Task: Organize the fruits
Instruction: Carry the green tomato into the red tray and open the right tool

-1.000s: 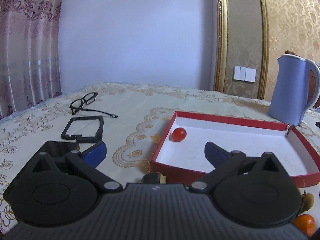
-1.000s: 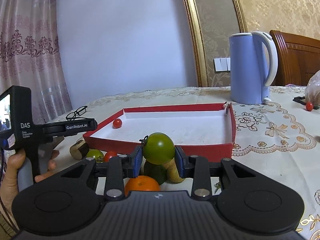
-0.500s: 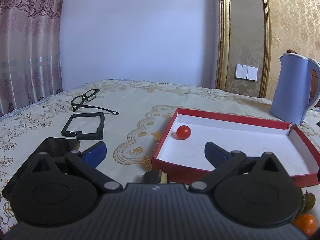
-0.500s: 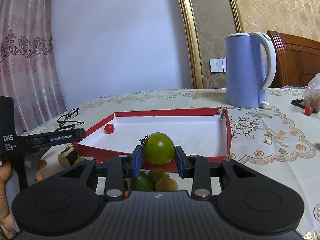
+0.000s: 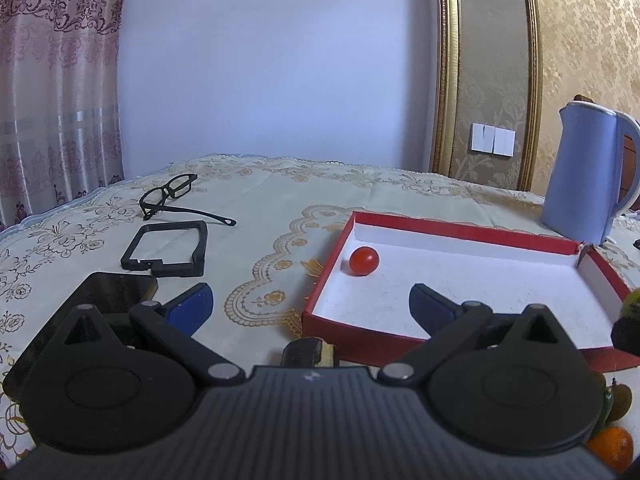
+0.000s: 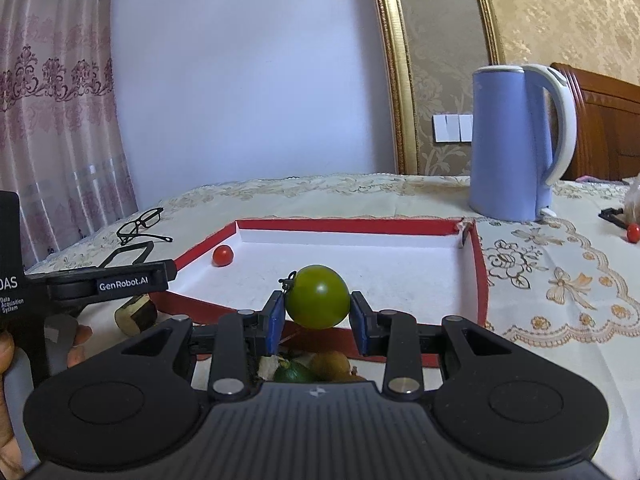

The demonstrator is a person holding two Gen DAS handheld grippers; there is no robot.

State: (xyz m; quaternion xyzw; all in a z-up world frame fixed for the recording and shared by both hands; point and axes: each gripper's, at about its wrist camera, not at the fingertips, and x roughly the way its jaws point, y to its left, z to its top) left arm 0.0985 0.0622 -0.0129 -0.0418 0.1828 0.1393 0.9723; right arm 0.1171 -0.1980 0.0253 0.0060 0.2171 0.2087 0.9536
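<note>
Surface: cream embroidered tablecloth; lilac wall and pink curtain behind.
Right gripper: clenched on the green tomato, blue pads touching both its sides, fruit clear of the cloth.
Change, right: a second ago I held the tomato low over the loose fruit; now it hangs over the near wall of the red box, with the white floor behind it.
Left gripper: jaws released wide, holding nothing; right finger over the box's near-left corner, left finger over the cloth.
Change, left: hardly any; the view sits slightly nearer the box.
Box contents: one red cherry tomato in the far-left corner, just beside the left wall.
Open room: the white floor is bare from that tomato across to the right wall.
Edges: blue kettle stands beyond the far-right corner; glasses and a black frame lie well left.
Remaining fruit: a lime and brown fruit lie under my right jaws, outside the near wall; an orange sits low right in the left view.
</note>
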